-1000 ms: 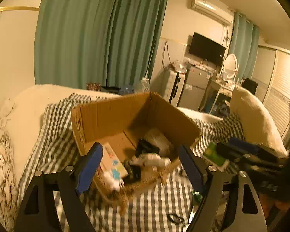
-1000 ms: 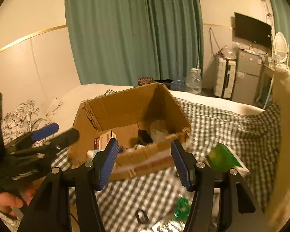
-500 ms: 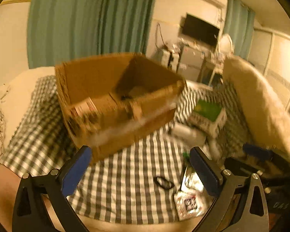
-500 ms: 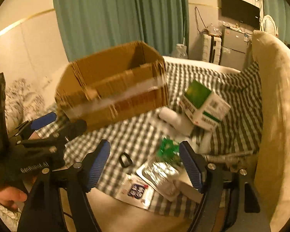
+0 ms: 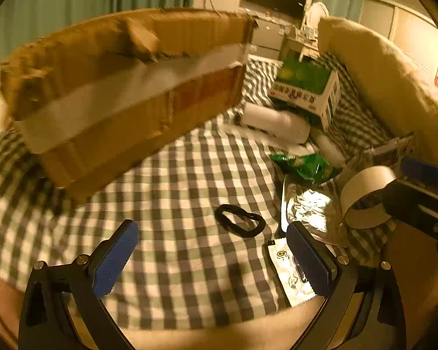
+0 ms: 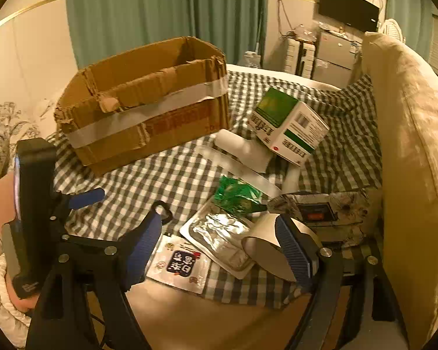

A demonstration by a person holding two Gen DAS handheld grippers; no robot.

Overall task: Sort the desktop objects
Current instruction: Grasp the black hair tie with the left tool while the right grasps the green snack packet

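Both hand-held grippers hang open over a checked bedspread [image 5: 175, 192], the right hand-held gripper [image 6: 219, 242] having just widened its blue ribbed jaws; the left hand-held gripper [image 5: 213, 259] holds nothing. A torn, taped cardboard box [image 6: 143, 105] sits beyond them. A black hair tie [image 5: 239, 221] lies just ahead of the left jaws. A crinkled foil pouch [image 6: 222, 233] and a tape roll [image 6: 265, 245] lie between the right jaws, ungripped, beside a printed white sachet [image 6: 181, 262].

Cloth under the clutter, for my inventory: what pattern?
Dark-and-white checked cloth; the left wrist view shows it best.
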